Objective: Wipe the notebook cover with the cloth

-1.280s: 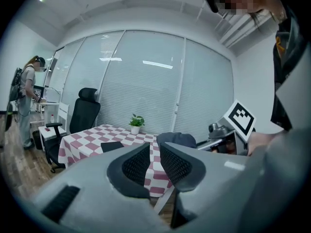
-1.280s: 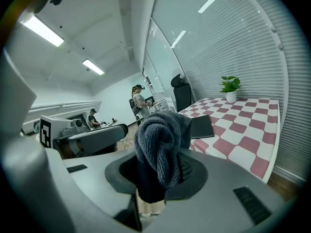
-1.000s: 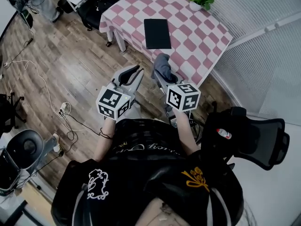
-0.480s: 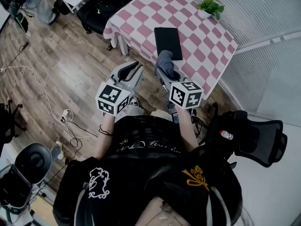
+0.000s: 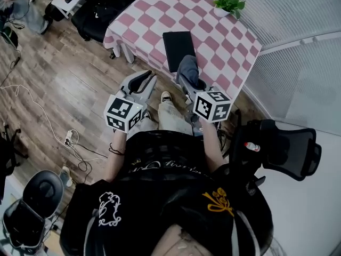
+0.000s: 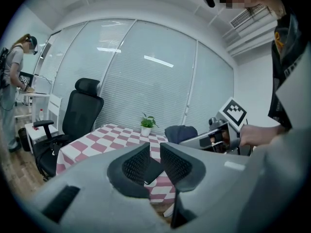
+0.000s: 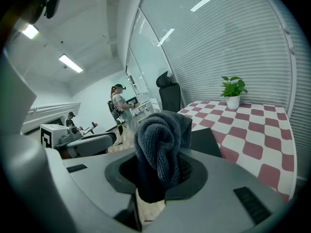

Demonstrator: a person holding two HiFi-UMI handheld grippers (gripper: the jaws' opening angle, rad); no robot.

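Squarely between right tongs [image 7: 161, 173], cloth [image 7: 158, 139].

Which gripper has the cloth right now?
The right gripper: its jaws clamp the dark cloth. The left gripper is open and empty.

In the head view the cloth [image 5: 188, 70] covered the lower right corner of the notebook [image 5: 177, 48], and the top edge of the frame cut off the far corner of the table [image 5: 224, 47]. In the right gripper view the cloth buried the pads of the right gripper [image 7: 158, 174] and hid the notebook's left part. Through the narrow gap of the left gripper [image 6: 155, 144] the notebook showed only as a dark sliver.
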